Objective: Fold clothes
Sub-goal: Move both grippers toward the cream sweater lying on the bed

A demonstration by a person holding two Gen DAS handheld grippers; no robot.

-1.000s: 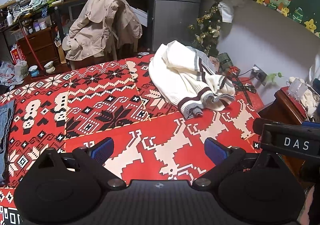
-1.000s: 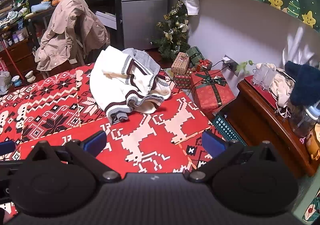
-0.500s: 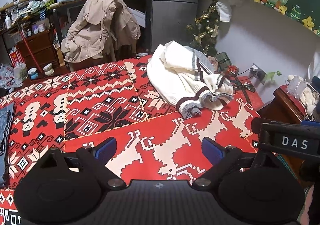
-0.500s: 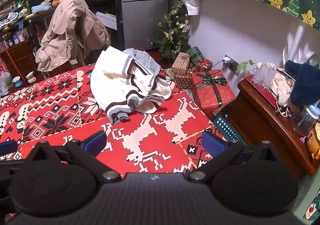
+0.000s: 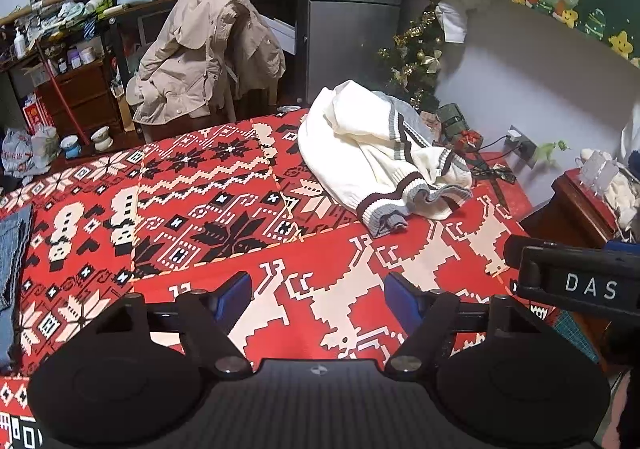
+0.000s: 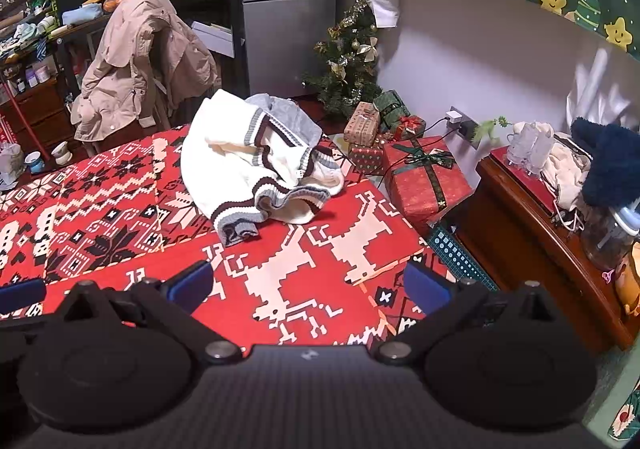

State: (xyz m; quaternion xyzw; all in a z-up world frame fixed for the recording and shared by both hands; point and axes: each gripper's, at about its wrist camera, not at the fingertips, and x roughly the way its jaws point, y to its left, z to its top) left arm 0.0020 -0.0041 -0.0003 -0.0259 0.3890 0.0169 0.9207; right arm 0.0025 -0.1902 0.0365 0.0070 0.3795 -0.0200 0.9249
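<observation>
- Toward the far right of the red patterned blanket [image 5: 224,185], a cream sweater [image 5: 360,153] lies crumpled in a heap, its dark and grey striped hem and cuff turned toward the cameras and a grey lining showing at the back.
- Left gripper [image 5: 318,295]: its blue-padded jaws are closing, with nothing between them but bare blanket, well short of the sweater.
- Right gripper [image 6: 308,283]: jaws stand wide apart and hold nothing, also short of the sweater.
- Between both grippers and the sweater the blanket lies flat and open; a broad stretch extends to the left.
- On the right the blanket's edge drops off beside a wrapped red gift box [image 6: 424,177] and a wooden cabinet [image 6: 532,245].
- Folded denim [image 5: 12,249] is cut off at the left edge of the left view.
- How the sweater's sleeves lie inside the heap cannot be made out.
</observation>
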